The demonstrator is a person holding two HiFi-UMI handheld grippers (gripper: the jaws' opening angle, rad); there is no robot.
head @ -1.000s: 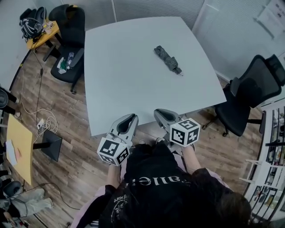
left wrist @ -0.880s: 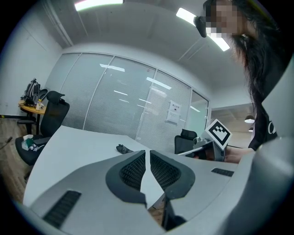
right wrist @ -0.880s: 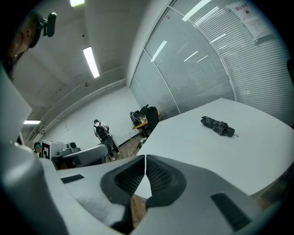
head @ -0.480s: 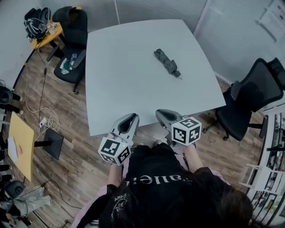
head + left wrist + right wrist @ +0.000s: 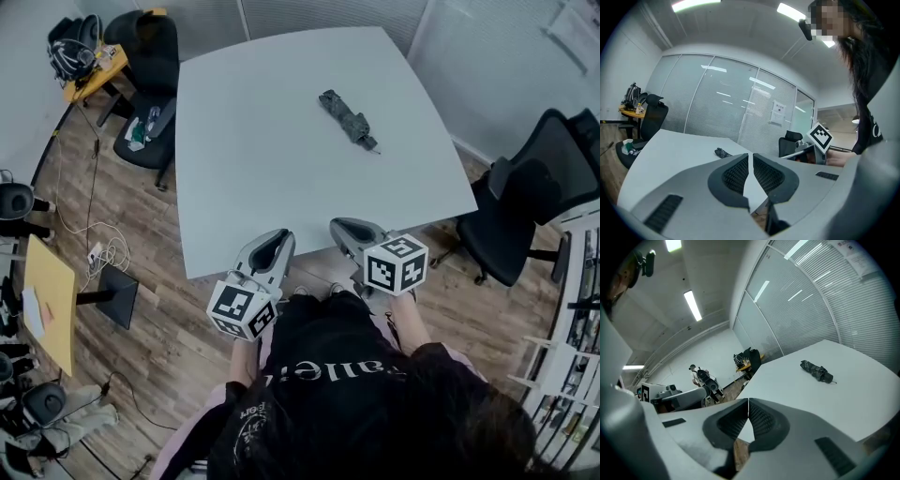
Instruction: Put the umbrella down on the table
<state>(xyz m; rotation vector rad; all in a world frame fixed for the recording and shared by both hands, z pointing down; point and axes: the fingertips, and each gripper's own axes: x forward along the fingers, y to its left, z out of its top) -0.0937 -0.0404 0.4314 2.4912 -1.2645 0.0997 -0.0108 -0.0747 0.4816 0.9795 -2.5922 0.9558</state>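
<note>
One folded umbrella [image 5: 349, 119] is lying on the far right of the pale tabletop [image 5: 262, 159], with office chairs [image 5: 525, 202] standing around. The left gripper [image 5: 749, 157] and right gripper [image 5: 748, 401] are hovering by its near edge, fingers pressed together, empty.

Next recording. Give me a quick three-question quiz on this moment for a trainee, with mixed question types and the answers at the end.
1. True or false: the umbrella is held in the right gripper.
2. Where does the umbrella lie? A: on the floor. B: on the white table. C: on a chair.
3. Fill in the missing word: the right gripper's jaws are ____, with nothing between them.

Key: 1 false, since the umbrella lies well away from both grippers. 2 B. 3 shut.
</note>
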